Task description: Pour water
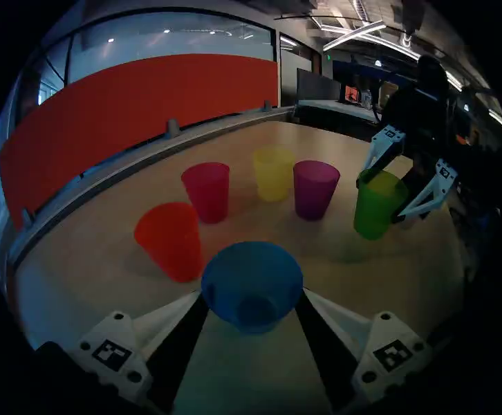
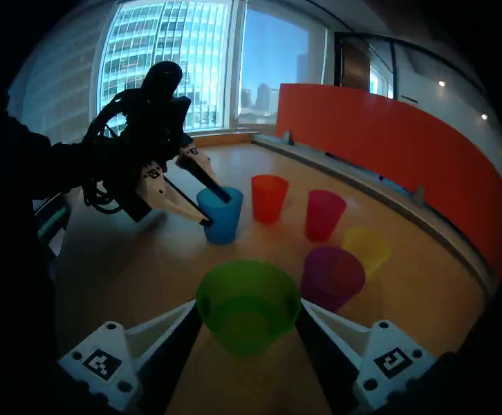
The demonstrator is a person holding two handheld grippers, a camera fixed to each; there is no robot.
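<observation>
Up close in the left gripper view, the left gripper [image 1: 252,299] pinches the blue cup [image 1: 251,273], with one finger pressed on each side. The cup's open mouth faces the camera. It is too dark inside to tell if there is water. In the right gripper view, the right gripper [image 2: 247,304] pinches the green cup [image 2: 247,330] the same way, a finger tight on each side. No one could tell from here if that cup has water in it either. Both cups are over the near part of the wooden tabletop [image 1: 361,277], well apart from each other. Whether they sit on the wood or hang just above it cannot be told. A little past the blue cup, to its left, the orange cup [image 1: 171,238] stands upright on the tabletop. Behind it stand the pink cup [image 1: 207,190], the purple cup [image 1: 314,188] and the yellow cup [image 1: 273,173]. These three are close together near the middle of the tabletop and do not touch. The yellow cup is the farthest back. Along the far long edge of the tabletop runs a grey rail [image 1: 175,128], and behind the rail stands a big orange wall [image 1: 147,104]. In the right gripper view, a person's dark arm [image 2: 43,166] holds the left gripper, and tall windows [image 2: 175,55] show beyond the far end of the tabletop.
</observation>
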